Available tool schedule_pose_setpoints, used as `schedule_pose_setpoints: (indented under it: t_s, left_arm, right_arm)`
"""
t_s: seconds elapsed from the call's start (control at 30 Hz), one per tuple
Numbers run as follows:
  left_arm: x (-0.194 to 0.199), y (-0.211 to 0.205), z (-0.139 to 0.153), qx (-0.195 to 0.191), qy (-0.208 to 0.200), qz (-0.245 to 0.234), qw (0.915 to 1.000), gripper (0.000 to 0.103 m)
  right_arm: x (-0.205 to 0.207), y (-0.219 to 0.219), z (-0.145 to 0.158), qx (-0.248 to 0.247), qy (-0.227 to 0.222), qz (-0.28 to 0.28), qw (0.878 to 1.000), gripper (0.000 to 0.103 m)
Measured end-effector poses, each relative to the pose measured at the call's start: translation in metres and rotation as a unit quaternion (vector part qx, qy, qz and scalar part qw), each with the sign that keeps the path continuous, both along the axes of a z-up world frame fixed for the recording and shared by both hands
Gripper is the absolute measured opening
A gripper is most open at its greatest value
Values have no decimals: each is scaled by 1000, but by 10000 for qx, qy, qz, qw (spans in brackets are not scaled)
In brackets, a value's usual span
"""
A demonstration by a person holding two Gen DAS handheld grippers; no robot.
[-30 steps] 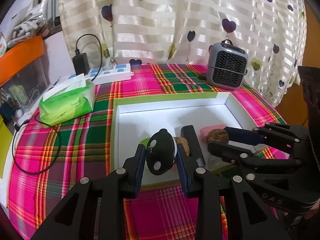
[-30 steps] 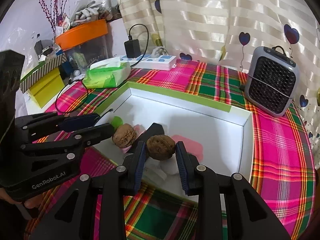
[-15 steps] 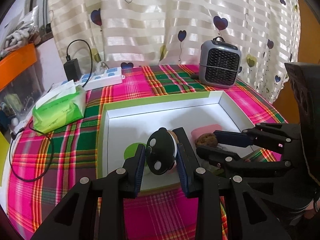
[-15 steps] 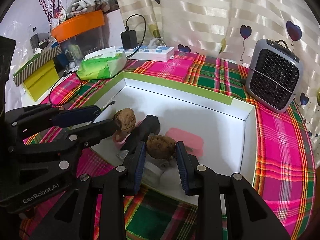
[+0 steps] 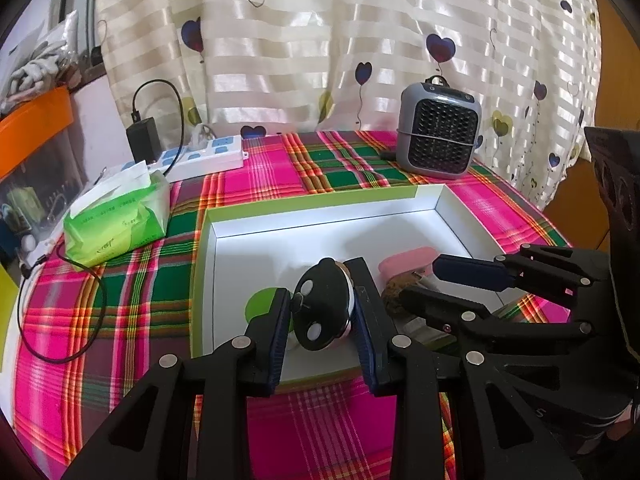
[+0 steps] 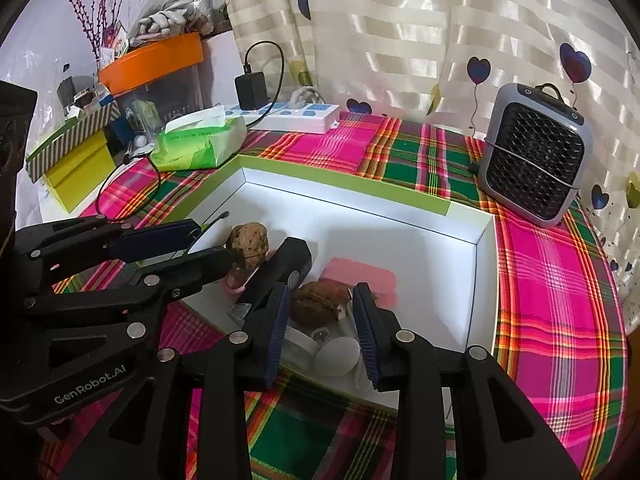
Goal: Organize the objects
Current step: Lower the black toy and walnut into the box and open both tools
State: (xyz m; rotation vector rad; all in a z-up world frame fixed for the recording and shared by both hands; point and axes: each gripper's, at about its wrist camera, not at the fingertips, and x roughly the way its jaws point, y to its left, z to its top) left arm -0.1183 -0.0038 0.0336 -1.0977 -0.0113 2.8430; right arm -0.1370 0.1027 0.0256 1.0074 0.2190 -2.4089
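— While looking along the left wrist: state of left gripper (image 5: 322,316)?

— Clenched on black round piece (image 5: 324,308) with white dots, pressed on both flanks by the pads. Held over white box (image 5: 320,216), near its 6 o'clock edge. Green disc (image 5: 260,306) on box floor, at 9 o'clock of piece.

— And right gripper (image 6: 320,320)?

— Released. Just been opening at the jaws. Walnut (image 6: 314,307) between the pads, with gap on the 3 o'clock side. Contact at the 9 o'clock pad: cannot tell. Resting on white and clear items near box's 6 o'clock edge.

— Other contents?

— Pink flat block (image 6: 360,280) at 1 o'clock of walnut, just beside. Black bar (image 6: 290,264) at 11 o'clock, tilted. Second walnut (image 6: 248,240) at 10 o'clock, off tip of left gripper.

— Surroundings?

— Box on plaid cloth (image 6: 540,280). Grey fan (image 6: 534,160) at 2 o'clock of box. Green tissue pack (image 6: 200,144) at 10 o'clock. Power strip (image 6: 296,114) at 12 o'clock, near the curtain.
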Motion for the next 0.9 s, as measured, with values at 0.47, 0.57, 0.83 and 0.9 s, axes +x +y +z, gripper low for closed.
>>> schedule_pose_setpoints:
  t_s: [0.47, 0.57, 0.83, 0.9]
  left_arm:
    - [8, -1, 5, 169, 53, -29, 9998, 34]
    - [11, -2, 6, 211, 52, -17, 9998, 35]
    - [18, 0, 5, 268, -9, -49, 9996, 35]
    - [20, -2, 6, 306, -1, -70, 9995, 35]
  right_arm:
    - [11, 7, 6, -86, 89, -102, 9999, 38]
    - [15, 9, 7, -119, 111, -110, 9998, 42]
    - [24, 11, 6, -149, 91, -90, 9998, 44]
    - [25, 12, 6, -149, 81, -98, 9998, 44]
